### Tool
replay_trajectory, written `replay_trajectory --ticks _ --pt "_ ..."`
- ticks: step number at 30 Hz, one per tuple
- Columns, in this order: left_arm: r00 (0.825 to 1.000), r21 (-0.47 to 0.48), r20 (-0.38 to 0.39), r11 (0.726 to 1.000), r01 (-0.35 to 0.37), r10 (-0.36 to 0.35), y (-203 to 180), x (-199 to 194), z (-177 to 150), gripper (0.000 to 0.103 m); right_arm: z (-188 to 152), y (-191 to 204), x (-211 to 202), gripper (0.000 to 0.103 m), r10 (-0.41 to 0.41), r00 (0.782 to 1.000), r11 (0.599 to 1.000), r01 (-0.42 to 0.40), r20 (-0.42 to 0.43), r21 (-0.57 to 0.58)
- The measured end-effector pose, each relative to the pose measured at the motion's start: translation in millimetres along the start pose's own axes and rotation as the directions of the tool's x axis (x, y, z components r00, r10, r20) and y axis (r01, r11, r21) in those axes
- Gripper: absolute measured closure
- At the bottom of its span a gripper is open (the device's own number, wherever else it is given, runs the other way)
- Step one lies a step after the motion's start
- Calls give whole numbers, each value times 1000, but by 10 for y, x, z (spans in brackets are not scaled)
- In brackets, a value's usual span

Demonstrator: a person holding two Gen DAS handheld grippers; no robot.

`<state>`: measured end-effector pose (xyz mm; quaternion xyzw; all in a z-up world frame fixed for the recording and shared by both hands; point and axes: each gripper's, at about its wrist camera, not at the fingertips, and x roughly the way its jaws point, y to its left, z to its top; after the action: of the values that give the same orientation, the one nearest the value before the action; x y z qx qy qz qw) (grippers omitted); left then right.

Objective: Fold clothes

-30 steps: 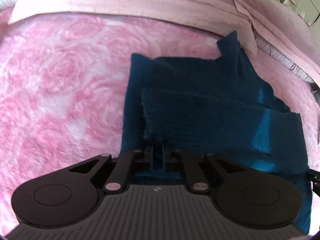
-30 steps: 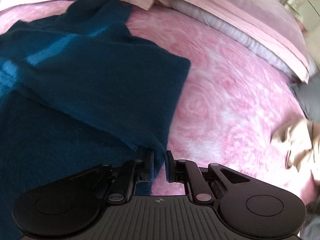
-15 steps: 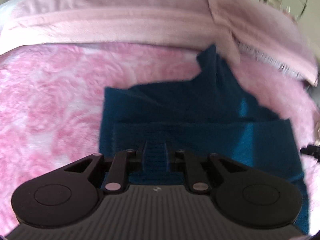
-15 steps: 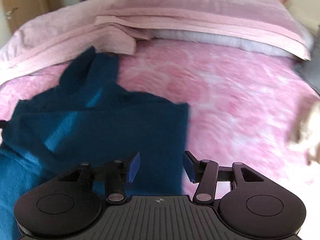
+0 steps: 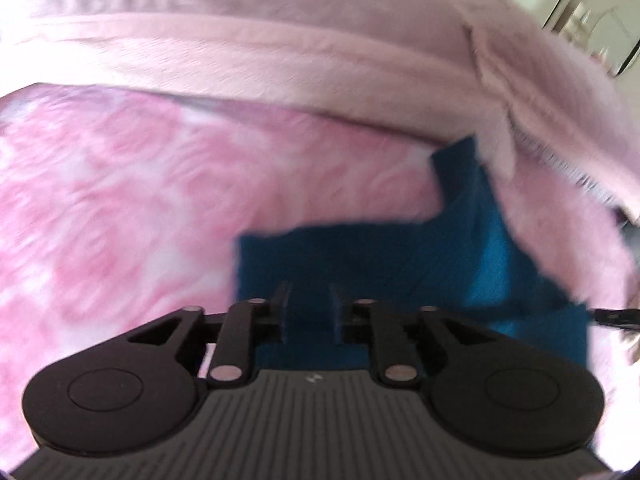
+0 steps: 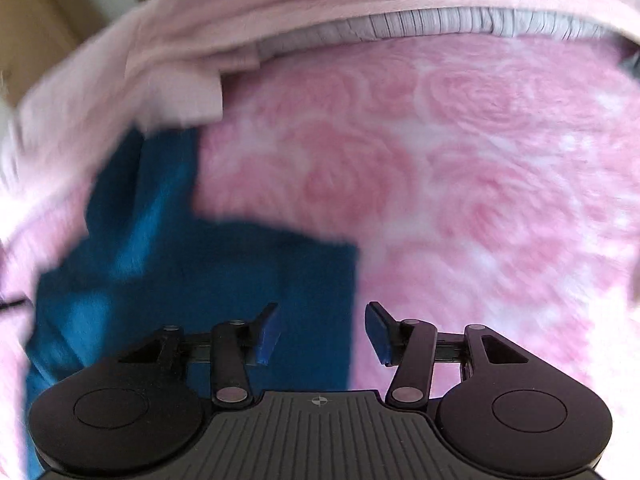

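Note:
A dark teal knit garment (image 5: pixel 400 264) lies folded flat on the pink rose-patterned blanket (image 5: pixel 140 200). In the left wrist view my left gripper (image 5: pixel 308 312) hovers over its near left corner, jaws apart by a narrow gap, nothing between them. In the right wrist view the garment (image 6: pixel 208 272) fills the lower left, one narrow part reaching up toward the pillow. My right gripper (image 6: pixel 322 328) is wide open and empty above the garment's right edge. Both views are motion-blurred.
Pale pink pillows (image 5: pixel 280 40) run along the back of the bed, also in the right wrist view (image 6: pixel 280 12). A grey-white ribbed pillow edge (image 6: pixel 440 26) shows under them. Bare blanket (image 6: pixel 480 180) lies to the right of the garment.
Both grippers let go of the garment's folded edge and opened. Both pulled back and tilted up, so the garment now sits lower and smaller in each view.

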<state>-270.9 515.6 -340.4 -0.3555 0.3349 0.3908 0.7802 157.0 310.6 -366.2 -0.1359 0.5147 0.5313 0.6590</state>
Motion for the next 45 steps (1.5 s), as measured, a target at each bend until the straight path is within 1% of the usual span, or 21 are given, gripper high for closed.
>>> replay_trajectory --ticks 3,7,11,13,15,16,17,19,22,26,28,29,31,34,36,38,41,42,43,44,45 --pt "993 -27 0 993 115 -115 -235 260 257 70 386 90 360 52 126 991 991 -123 -39 54" --pt "969 -29 -9 968 248 -248 -659 667 515 59 781 340 849 52 248 966 965 -240 -71 108" --pt "962 31 -48 962 271 -269 -1013 1091 739 58 1056 594 1291 52 296 953 949 -285 -69 132" --pt "960 77 -69 958 275 -270 -1141 1267 802 61 1120 681 1483 52 307 948 945 -293 -86 146" --pt "965 107 -78 960 259 -251 -1151 1371 810 82 1132 765 1588 53 299 950 950 -287 -90 126" --pt "966 111 -82 961 254 -246 -1128 1407 807 93 1132 801 1597 76 295 952 953 -286 -83 98" --pt "967 115 -87 961 250 -240 -1106 1443 804 98 1130 820 1587 98 291 954 956 -286 -77 73" --pt "957 68 -50 955 289 -286 -963 1345 812 99 1102 812 1503 98 300 953 953 -299 -46 41" --pt "928 32 31 928 370 -371 -735 1084 784 99 950 718 1111 98 363 928 932 -364 83 -12" --pt "844 84 117 852 517 -524 -535 597 548 98 561 653 441 99 435 874 900 -411 217 -146" --pt "820 158 126 827 539 -558 -499 291 282 98 262 716 133 98 451 862 884 -396 230 -250" --pt "822 190 112 824 534 -559 -499 194 155 95 83 757 6 98 444 870 878 -373 217 -301" --pt "845 204 45 833 514 -533 -431 43 -202 90 -262 807 -100 98 403 906 878 -342 131 -336" --pt "903 92 -55 898 430 -427 -173 -5 -692 89 -765 761 -107 98 298 953 913 -301 -53 -276" --pt "914 -11 -63 916 400 -400 -33 -55 -839 89 -1007 658 -87 98 214 967 955 -237 -137 -181" --pt "917 -94 -44 916 391 -396 48 -103 -898 85 -1129 569 -175 98 223 969 970 -232 -111 -77" --pt "909 -174 25 893 414 -417 37 -138 -841 65 -1067 519 -193 90 294 955 950 -287 -45 121" --pt "907 -201 27 887 416 -419 22 -75 -801 61 -1026 525 -166 74 322 947 930 -313 -15 193" --pt "906 -227 28 880 417 -422 8 -9 -762 61 -980 545 -124 51 349 937 903 -341 17 262" --pt "906 -240 25 877 416 -423 -13 58 -755 61 -940 577 -66 44 371 928 877 -365 42 312" --pt "909 -248 9 880 405 -416 -45 155 -724 62 -908 619 8 42 390 919 856 -386 59 345"
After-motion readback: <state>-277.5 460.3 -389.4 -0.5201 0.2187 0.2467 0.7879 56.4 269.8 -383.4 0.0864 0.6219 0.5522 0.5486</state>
